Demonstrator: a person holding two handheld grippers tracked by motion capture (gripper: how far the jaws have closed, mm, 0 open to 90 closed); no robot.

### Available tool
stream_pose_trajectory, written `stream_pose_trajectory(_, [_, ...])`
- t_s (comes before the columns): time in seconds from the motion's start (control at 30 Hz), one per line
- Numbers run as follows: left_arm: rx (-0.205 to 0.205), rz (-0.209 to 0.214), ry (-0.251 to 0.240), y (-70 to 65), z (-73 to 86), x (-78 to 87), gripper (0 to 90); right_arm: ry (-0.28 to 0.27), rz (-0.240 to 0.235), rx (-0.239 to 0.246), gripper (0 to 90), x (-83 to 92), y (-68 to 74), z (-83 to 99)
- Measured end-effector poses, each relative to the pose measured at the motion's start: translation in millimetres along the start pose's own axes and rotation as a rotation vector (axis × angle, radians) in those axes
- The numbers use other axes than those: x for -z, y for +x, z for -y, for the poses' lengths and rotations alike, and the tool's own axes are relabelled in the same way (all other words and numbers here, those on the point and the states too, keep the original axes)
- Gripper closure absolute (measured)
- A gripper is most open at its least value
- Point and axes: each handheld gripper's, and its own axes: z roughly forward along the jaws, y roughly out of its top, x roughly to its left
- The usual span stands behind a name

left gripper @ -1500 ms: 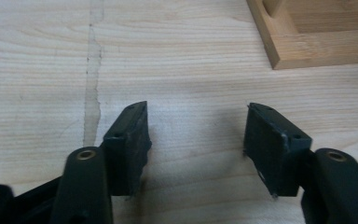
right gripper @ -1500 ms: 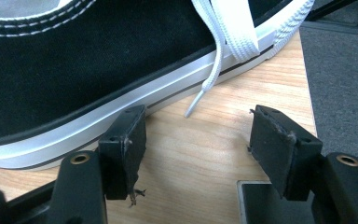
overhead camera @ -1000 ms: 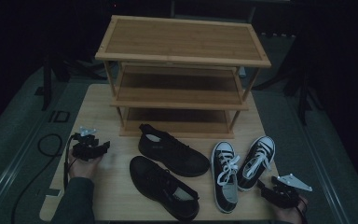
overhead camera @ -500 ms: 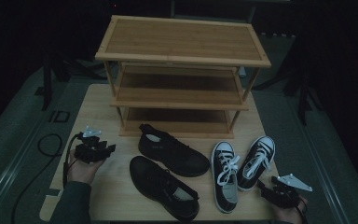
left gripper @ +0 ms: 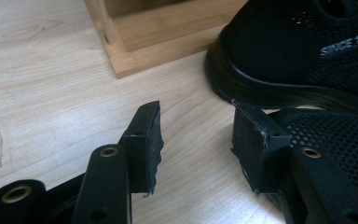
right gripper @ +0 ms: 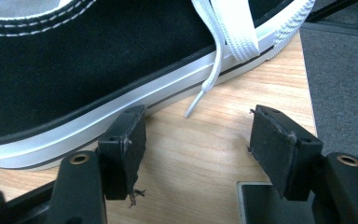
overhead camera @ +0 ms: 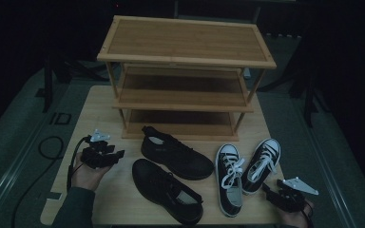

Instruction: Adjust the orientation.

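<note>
The left claw is open with nothing in it, its jaws just opening, near two black mesh shoes on the desk. The right claw is open beside a black-and-white sneaker.

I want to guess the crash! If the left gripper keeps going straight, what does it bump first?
Probably the black shoes. The left gripper is open, pointing at bare table just short of them; depth is unclear.

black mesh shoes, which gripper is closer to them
Left. The left gripper sits just beside the black mesh shoes, jaws open toward their heels. The right gripper is at the table's far corner, beyond the white-laced sneakers.
</note>
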Motion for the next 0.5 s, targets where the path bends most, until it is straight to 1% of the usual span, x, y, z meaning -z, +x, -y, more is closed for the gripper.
stream_pose_trajectory(0.17, [-0.011, -0.004, -0.007, -5.8, -2.2, 2.5, 52.0, -0.001, 0.000, 0.000, 35.4, 0.0, -0.1, 0.2])
stream_pose_trajectory(0.23, [-0.010, -0.002, -0.009, -8.0, -2.9, 3.3, 51.8, -0.002, 0.000, 0.000, 35.4, 0.0, 0.0, 0.2])
stream_pose_trajectory(0.27, [-0.011, 0.005, -0.012, -11.2, -3.7, 3.9, 51.5, -0.002, 0.000, 0.000, 35.4, 0.0, 0.0, 0.3])
stream_pose_trajectory(0.37, [-0.018, 0.013, -0.012, -14.1, -4.1, 4.2, 51.2, -0.003, 0.000, 0.000, 35.4, 0.0, 0.0, 0.3])
stream_pose_trajectory(0.4, [-0.026, 0.026, -0.016, -17.3, -4.3, 4.2, 51.2, -0.003, 0.000, 0.000, 35.4, 0.0, -0.1, 0.3])
stream_pose_trajectory(0.5, [-0.031, 0.032, -0.009, -21.0, -4.4, 3.4, 51.2, -0.003, 0.000, 0.000, 35.4, 0.0, -0.1, 0.4])
